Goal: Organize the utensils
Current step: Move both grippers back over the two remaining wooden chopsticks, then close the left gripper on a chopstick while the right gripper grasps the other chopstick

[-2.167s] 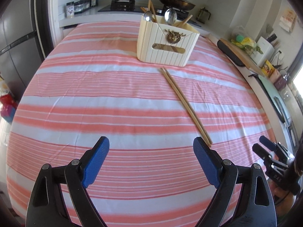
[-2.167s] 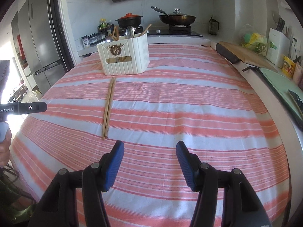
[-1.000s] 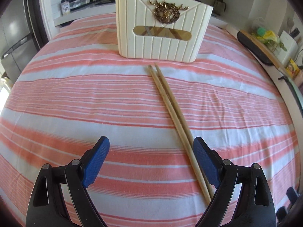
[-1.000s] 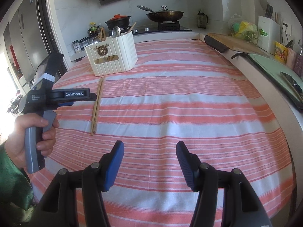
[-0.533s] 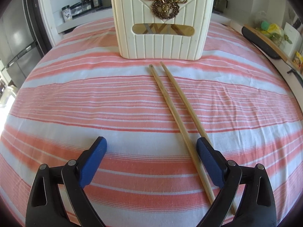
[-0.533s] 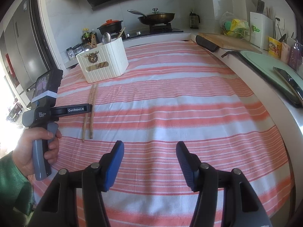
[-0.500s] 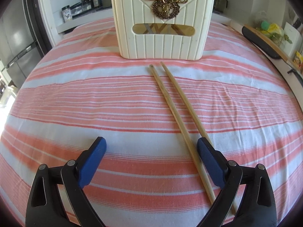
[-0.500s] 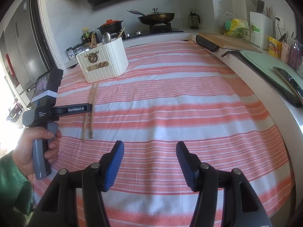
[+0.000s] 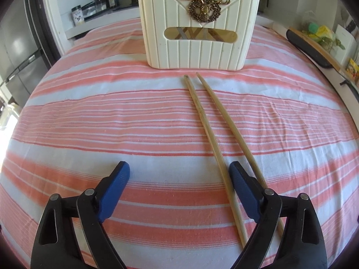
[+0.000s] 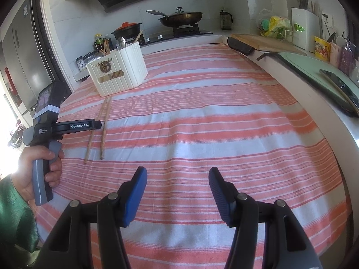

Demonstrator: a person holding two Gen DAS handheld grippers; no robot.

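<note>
Compared with 2.2 s ago, left hand-held gripper (image 9: 179,174) has advanced toward the cream utensil holder (image 9: 198,29), which looms larger; its jaws stand wide apart, holding nothing, low over the striped surface (image 9: 112,116); two wooden chopsticks (image 9: 215,139) lie flat, tips just short of the holder's base, diverging toward the camera; the nearer stick passes inside the right finger (image 9: 243,192), the other beneath it; bare cloth lies left of the sticks. Right hand-held gripper (image 10: 178,180), also spread open and empty, hovers well apart over unoccupied cloth; the surface's right edge (image 10: 314,103) meets a raised counter.
</note>
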